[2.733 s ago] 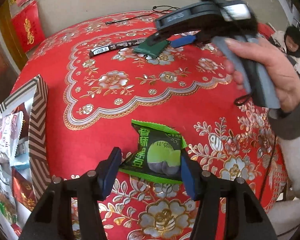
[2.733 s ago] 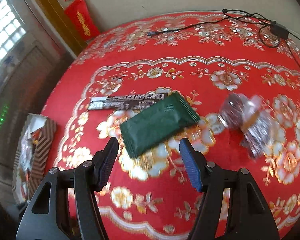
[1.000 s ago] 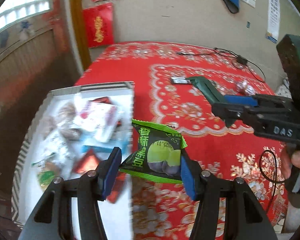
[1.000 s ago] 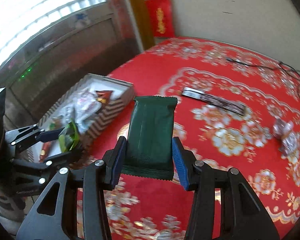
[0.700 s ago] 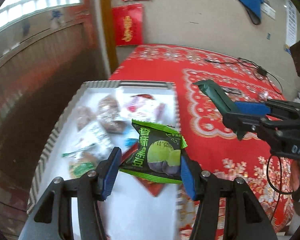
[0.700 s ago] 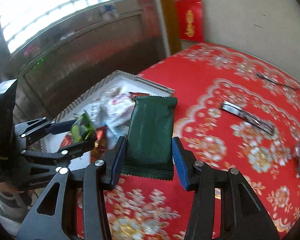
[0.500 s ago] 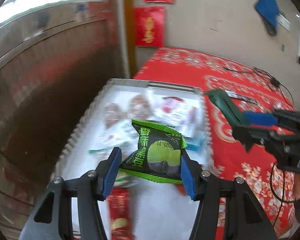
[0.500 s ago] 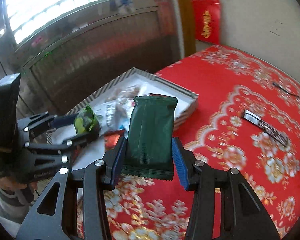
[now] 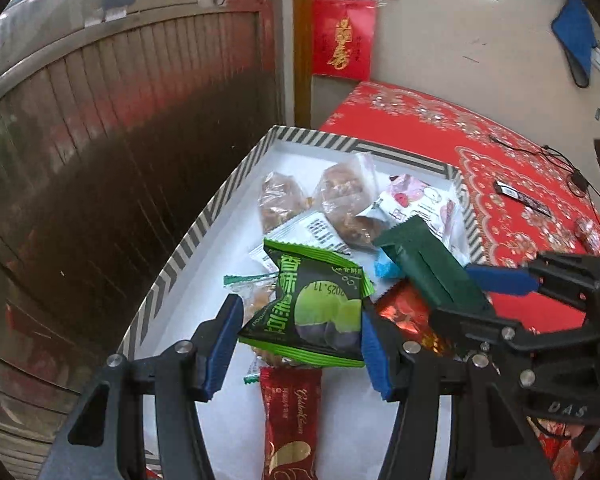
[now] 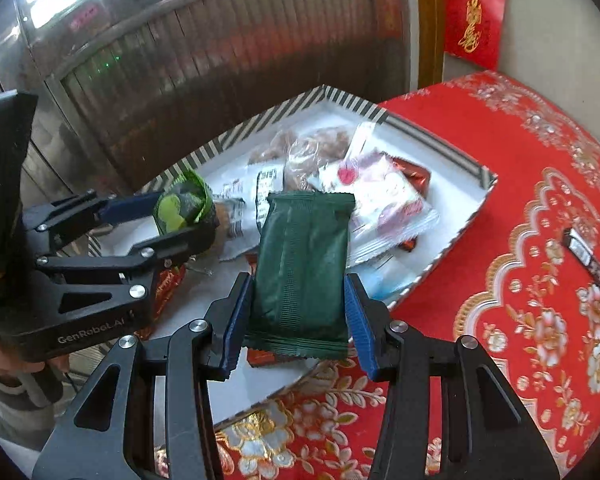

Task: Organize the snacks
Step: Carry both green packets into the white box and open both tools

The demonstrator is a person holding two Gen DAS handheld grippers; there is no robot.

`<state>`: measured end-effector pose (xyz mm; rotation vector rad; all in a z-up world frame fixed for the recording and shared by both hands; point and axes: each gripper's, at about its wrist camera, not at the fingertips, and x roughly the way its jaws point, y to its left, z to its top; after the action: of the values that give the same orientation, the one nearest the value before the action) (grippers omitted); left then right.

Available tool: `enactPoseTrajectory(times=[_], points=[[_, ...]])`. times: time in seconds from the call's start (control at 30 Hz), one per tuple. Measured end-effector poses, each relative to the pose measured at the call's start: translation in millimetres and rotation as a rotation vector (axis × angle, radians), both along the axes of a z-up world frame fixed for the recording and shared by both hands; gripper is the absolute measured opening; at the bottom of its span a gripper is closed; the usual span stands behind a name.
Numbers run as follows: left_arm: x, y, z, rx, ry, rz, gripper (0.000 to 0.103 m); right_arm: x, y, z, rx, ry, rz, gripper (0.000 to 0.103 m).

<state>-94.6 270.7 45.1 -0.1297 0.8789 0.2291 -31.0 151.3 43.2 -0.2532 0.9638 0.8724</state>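
My left gripper is shut on a bright green snack packet and holds it above the striped-rim white tray. My right gripper is shut on a dark green snack packet and holds it over the tray's near side. In the left wrist view the right gripper and its dark green packet come in from the right. In the right wrist view the left gripper with the bright green packet is on the left. Several wrapped snacks lie in the tray.
The tray sits at the edge of a round table with a red floral cloth. A black bar snack lies on the cloth to the right, and clear-wrapped candies farther off. A dark wooden wall stands behind the tray.
Both grippers have lifted their packets off the cloth and carried them left to above the tray. Both stay shut on their packets.
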Motion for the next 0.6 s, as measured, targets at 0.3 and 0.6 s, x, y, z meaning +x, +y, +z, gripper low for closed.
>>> enactPoseTrajectory(times=[0.3, 0.6], points=[[1.1, 1.4, 0.9, -0.003, -0.007, 0.061, 0.076, 2.8, -18.4, 3.2, 0.092, 0.044, -0.031, 0.052], [10.6, -31.9, 21.2, 0.052, -0.064, 0.041, 0.094, -1.2, -70.7, 35.6, 0.167, 0.010, -0.085, 0.061]])
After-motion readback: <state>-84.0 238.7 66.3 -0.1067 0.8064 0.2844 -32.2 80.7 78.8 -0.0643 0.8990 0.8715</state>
